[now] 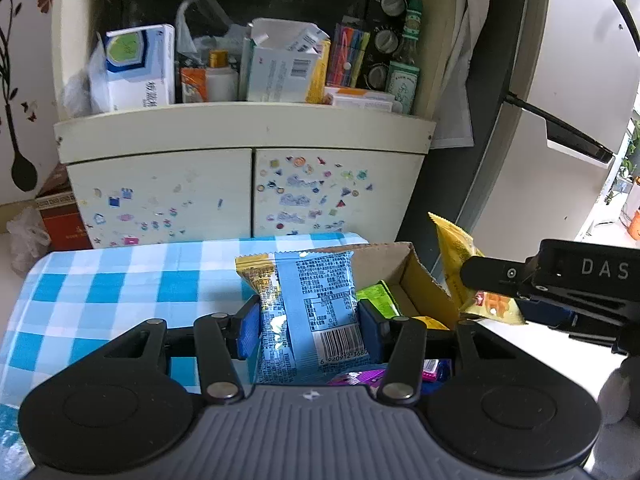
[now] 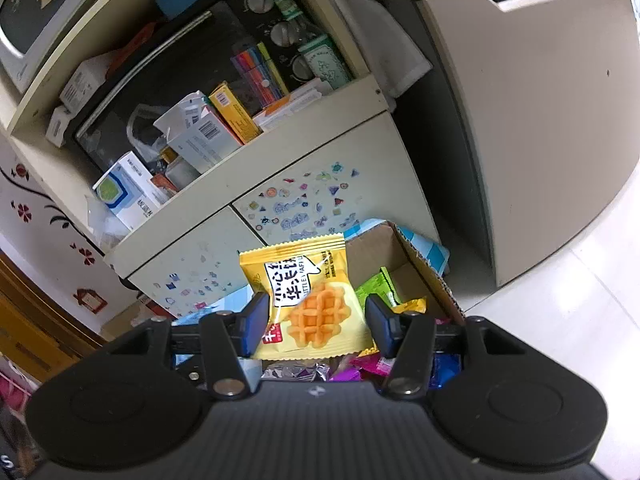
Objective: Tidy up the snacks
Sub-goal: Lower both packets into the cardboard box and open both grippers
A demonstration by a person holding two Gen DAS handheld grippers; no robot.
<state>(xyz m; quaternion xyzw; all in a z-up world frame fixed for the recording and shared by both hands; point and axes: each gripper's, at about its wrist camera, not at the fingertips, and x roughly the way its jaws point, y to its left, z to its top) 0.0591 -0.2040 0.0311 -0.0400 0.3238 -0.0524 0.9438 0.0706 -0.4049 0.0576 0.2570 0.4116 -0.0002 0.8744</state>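
My left gripper is shut on a light blue snack packet, with a yellow-edged packet pressed against it, above the checked tablecloth. An open cardboard box just beyond holds green, yellow and purple packets. My right gripper is shut on a yellow waffle packet, held above the same cardboard box. In the left wrist view the right gripper comes in from the right with its yellow packet beside the box's edge.
A blue-and-white checked tablecloth covers the table. Behind stands a cream cabinet with stickered doors and a shelf crowded with boxes and bottles. A white fridge is to the right. Pale floor tiles lie beside the box.
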